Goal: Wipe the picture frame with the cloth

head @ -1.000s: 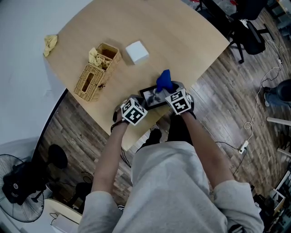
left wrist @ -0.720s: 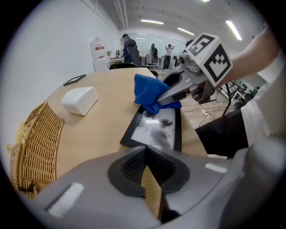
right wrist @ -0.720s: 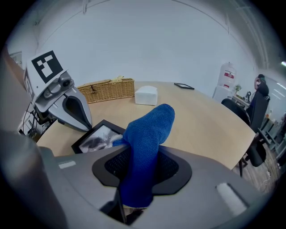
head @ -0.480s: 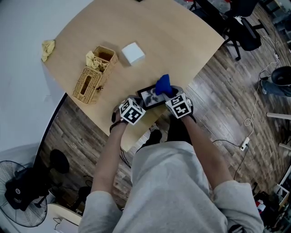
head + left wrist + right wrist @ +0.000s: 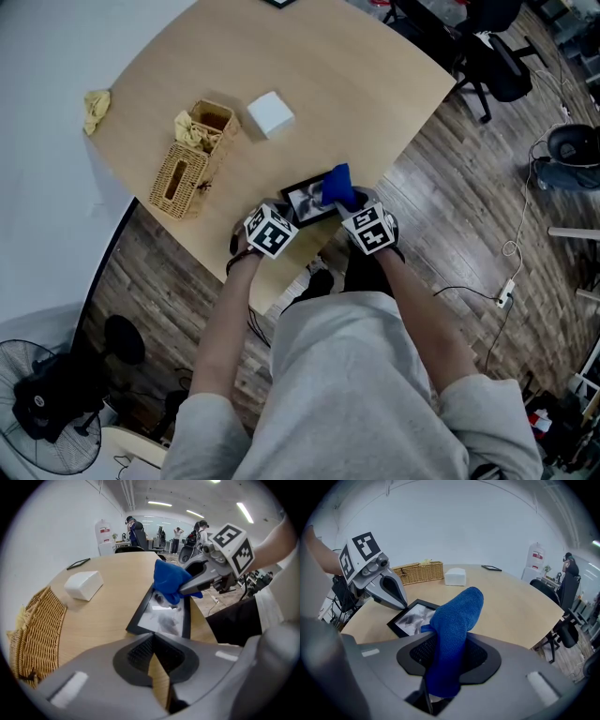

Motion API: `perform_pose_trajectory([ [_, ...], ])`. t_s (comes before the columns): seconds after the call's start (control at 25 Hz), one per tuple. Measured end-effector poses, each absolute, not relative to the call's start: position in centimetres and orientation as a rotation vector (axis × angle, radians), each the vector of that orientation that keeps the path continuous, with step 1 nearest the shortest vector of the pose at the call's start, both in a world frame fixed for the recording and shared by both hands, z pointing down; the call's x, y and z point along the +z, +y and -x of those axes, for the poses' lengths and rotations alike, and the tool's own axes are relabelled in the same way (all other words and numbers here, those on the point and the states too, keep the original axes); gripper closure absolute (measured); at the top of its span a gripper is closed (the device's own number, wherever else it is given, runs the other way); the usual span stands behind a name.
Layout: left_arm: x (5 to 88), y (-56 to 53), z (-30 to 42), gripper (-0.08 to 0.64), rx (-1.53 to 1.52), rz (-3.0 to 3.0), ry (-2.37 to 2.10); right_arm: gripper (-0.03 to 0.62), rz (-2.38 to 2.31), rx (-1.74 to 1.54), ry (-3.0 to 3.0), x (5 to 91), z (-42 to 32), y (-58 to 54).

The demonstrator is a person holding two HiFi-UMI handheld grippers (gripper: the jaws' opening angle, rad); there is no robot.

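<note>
My right gripper (image 5: 439, 670) has its fingers clamped on the blue cloth (image 5: 457, 616), which rests on the picture frame (image 5: 408, 619) lying flat near the desk (image 5: 309, 84) edge. My left gripper (image 5: 158, 667) has its fingers closed and empty at the frame's corner.

No legible writing in view: the right gripper (image 5: 183, 590) cube (image 5: 232, 545) bears only square black-and-white markers; the red label (image 5: 105, 528) on a water dispenser (image 5: 104, 538), eleven o'clock, is unreadable.

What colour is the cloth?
The cloth is blue, seen best in the right gripper view.
</note>
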State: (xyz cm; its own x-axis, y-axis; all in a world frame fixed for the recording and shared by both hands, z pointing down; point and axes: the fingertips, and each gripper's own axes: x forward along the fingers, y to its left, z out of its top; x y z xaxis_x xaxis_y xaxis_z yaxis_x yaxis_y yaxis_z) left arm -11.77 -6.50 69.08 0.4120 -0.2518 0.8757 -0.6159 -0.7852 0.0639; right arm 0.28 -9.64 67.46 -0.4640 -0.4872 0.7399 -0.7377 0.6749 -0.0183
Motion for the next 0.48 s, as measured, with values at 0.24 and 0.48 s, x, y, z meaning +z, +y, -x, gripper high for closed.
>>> perform_pose_trajectory([
  [0.24,69.0,-6.8,12.0,0.508,1.238,-2.26,-0.771,0.463,-0.956,0.473,-2.146,67.5,-0.6,-9.1],
  [0.48,69.0,-6.7,11.6,0.508,1.257,-2.251,-0.788,0.463,-0.921,0.495,-2.158,67.1,-1.3,-8.0],
])
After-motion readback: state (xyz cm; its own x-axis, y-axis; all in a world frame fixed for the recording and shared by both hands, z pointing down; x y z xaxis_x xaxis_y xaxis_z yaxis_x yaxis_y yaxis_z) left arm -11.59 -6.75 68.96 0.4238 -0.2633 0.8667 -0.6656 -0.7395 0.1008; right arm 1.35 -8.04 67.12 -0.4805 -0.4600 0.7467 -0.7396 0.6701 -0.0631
